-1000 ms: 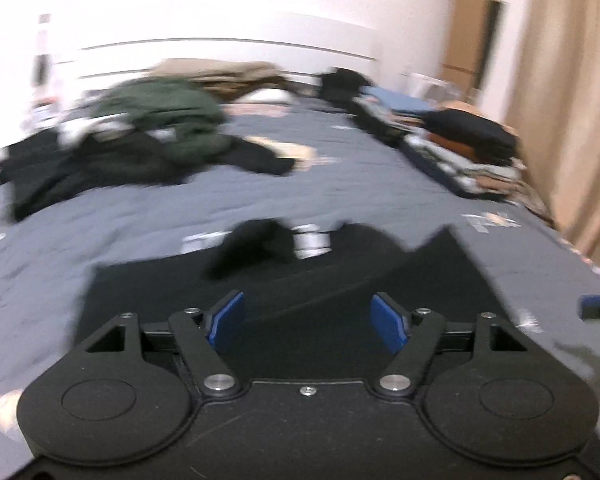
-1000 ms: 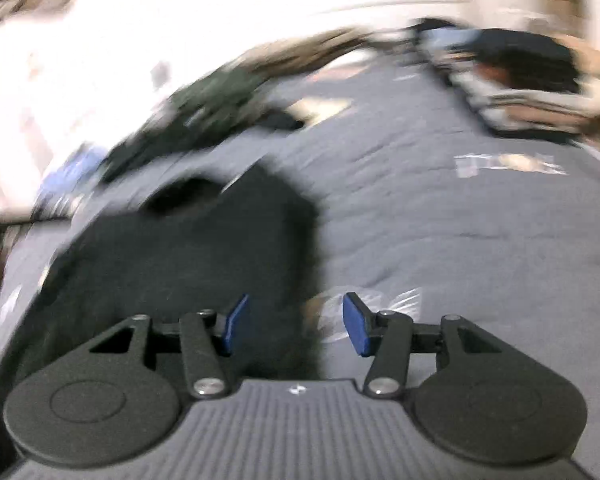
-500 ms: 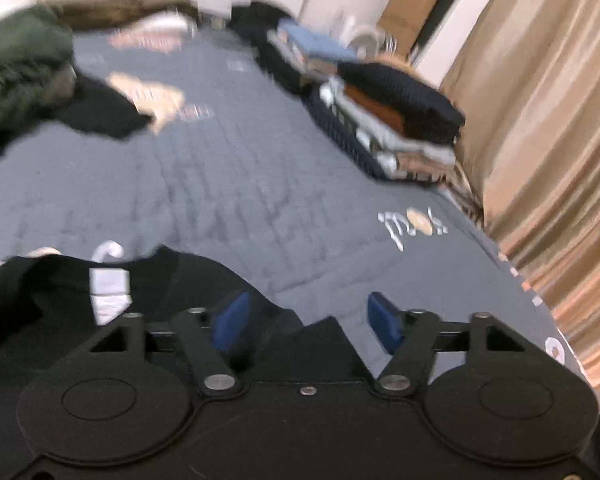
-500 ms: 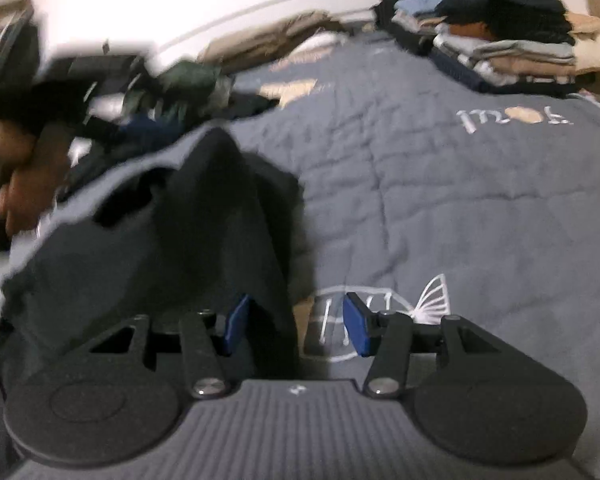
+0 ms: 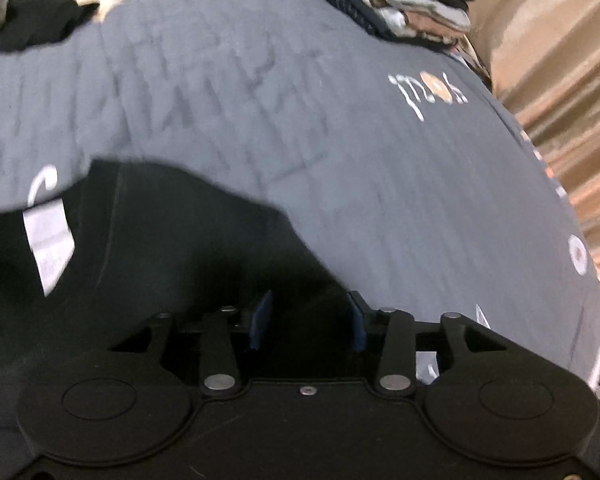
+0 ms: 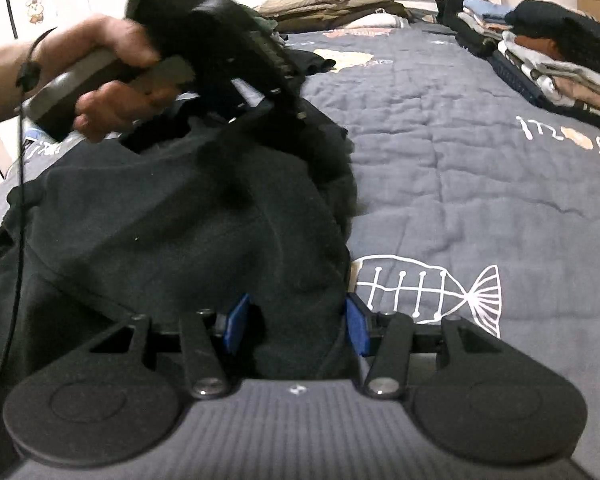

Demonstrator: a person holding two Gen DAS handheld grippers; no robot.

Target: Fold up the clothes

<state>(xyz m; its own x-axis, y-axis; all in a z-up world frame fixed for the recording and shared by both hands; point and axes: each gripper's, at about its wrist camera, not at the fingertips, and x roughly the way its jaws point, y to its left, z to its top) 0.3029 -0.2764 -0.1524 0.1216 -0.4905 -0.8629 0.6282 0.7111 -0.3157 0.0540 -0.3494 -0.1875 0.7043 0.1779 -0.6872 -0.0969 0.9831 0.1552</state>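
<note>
- Quilted grey bedspread (image 6: 480, 208), puckered, printed with a white fish skeleton (image 6: 428, 292).
- Soft matte black garment (image 6: 172, 224) lies rumpled on it, white label (image 5: 48, 248) showing.
- Left gripper (image 5: 310, 322): blue pads closing, black fabric between them.
- Right gripper (image 6: 296, 322): half open, garment edge between its pads; grip unclear.

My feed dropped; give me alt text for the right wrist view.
The right gripper has its jaws around a fold of the black garment on a grey bedspread. A hand brings the left gripper to the garment's far edge.

Shirt (image 6: 172, 216) on quilt (image 6: 460, 184), folded stack (image 6: 548, 56) far right behind.
</note>
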